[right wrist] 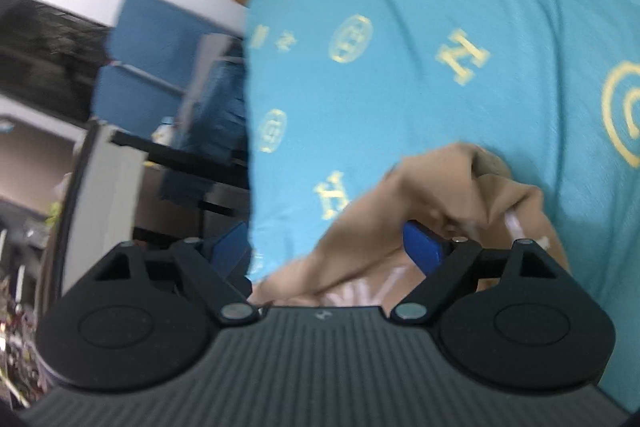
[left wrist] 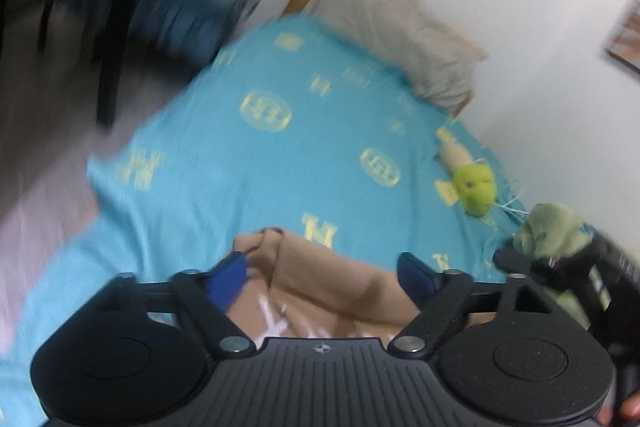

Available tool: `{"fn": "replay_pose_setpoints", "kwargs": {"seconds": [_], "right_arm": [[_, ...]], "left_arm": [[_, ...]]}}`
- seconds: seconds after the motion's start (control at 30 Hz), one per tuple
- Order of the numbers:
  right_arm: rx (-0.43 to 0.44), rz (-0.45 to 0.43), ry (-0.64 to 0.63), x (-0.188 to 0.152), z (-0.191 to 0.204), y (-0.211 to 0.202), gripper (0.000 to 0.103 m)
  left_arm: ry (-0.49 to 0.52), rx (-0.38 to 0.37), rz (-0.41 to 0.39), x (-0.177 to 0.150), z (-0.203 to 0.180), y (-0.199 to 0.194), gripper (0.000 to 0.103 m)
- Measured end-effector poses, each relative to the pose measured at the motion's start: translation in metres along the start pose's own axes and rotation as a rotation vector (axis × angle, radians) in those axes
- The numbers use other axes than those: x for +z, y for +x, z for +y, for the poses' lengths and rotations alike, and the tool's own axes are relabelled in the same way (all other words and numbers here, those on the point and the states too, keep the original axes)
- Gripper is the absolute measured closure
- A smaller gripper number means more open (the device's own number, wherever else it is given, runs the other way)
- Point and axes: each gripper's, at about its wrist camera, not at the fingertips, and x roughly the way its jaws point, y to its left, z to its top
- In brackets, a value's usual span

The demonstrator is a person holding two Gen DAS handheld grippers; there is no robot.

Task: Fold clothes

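1. Left gripper [left wrist: 326, 277] at 6 o'clock of its view: jaws spread wide, nothing between the blue pads, hanging just above the tan garment [left wrist: 320, 275].
2. Right gripper [right wrist: 326, 247] likewise at 6 o'clock of its own view: jaws wide, cloth bunched under and between them, no sign of a pinch.
3. Garment rumpled, not flat: ridges and a raised hump toward 1 o'clock in the right view, a pale print showing near the gripper bodies, lying on the blue sheet [left wrist: 280, 155] near the bed edge.
4. Stage unclear; creased heap fits either a piece waiting to be spread or one mid-fold.
5. Risks, as judged: closing on a hump could catch several layers at once and drag the heap crooked; a pull toward 9 o'clock in the right view could slide cloth off the bed edge; motion blur in both views leaves edges hard to pick out.
6. Farther off at 3 o'clock in the left view: green toy [left wrist: 476, 187], clear of the garment.
7. Farthest, near 1 o'clock: grey pillow [left wrist: 400, 27] against the wall.
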Motion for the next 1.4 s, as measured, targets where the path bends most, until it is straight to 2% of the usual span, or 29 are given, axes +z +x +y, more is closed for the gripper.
{"fn": "replay_pose_setpoints", "kwargs": {"seconds": [0.1, 0.13, 0.17, 0.23, 0.3, 0.37, 0.43, 0.53, 0.73, 0.83, 0.9, 1.03, 1.13, 1.4], "right_arm": [[0.035, -0.074, -0.143, -0.004, 0.015, -0.018, 0.017], [0.003, -0.08, -0.21, -0.006, 0.021, -0.017, 0.021], [-0.03, -0.084, -0.276, -0.007, 0.026, -0.016, 0.035], [-0.12, -0.072, -0.363, -0.009, 0.028, -0.003, 0.05], [-0.196, -0.056, -0.413, -0.01, 0.019, 0.018, 0.059], [-0.246, -0.019, -0.41, -0.009, 0.007, 0.042, 0.064], [-0.271, 0.008, -0.424, -0.012, -0.001, 0.059, 0.065], [-0.292, -0.001, -0.478, -0.017, 0.003, 0.059, 0.066], [-0.289, -0.044, -0.49, -0.034, 0.014, 0.02, 0.064], [-0.319, -0.038, -0.542, -0.051, 0.02, 0.003, 0.064], [-0.328, -0.043, -0.578, -0.058, 0.024, -0.007, 0.064], [-0.334, -0.026, -0.565, -0.061, 0.016, -0.005, 0.066], [-0.348, 0.01, -0.546, -0.062, 0.005, 0.004, 0.066], [-0.333, 0.009, -0.517, -0.062, 0.003, 0.003, 0.066]], "left_arm": [[0.124, -0.005, -0.018, -0.004, -0.016, -0.005, 0.016], [0.153, 0.0, -0.01, -0.008, -0.02, -0.002, 0.016], [0.176, 0.007, 0.001, -0.011, -0.023, 0.001, 0.016], [0.19, 0.039, 0.034, -0.017, -0.022, 0.012, 0.017], [0.205, 0.07, 0.068, -0.023, -0.021, 0.024, 0.019], [0.228, 0.097, 0.095, -0.028, -0.019, 0.035, 0.019], [0.252, 0.118, 0.113, -0.033, -0.017, 0.043, 0.02], [0.285, 0.131, 0.12, -0.038, -0.015, 0.043, 0.021], [0.273, 0.132, 0.09, -0.041, -0.023, 0.008, 0.022], [0.273, 0.127, 0.087, -0.049, -0.028, -0.014, 0.022], [0.277, 0.136, 0.1, -0.055, -0.031, -0.022, 0.022], [0.275, 0.184, 0.149, -0.066, -0.033, -0.023, 0.021], [0.236, 0.155, 0.157, -0.069, -0.033, -0.035, 0.02], [0.129, 0.079, 0.177, -0.077, -0.035, -0.067, 0.02]]}}
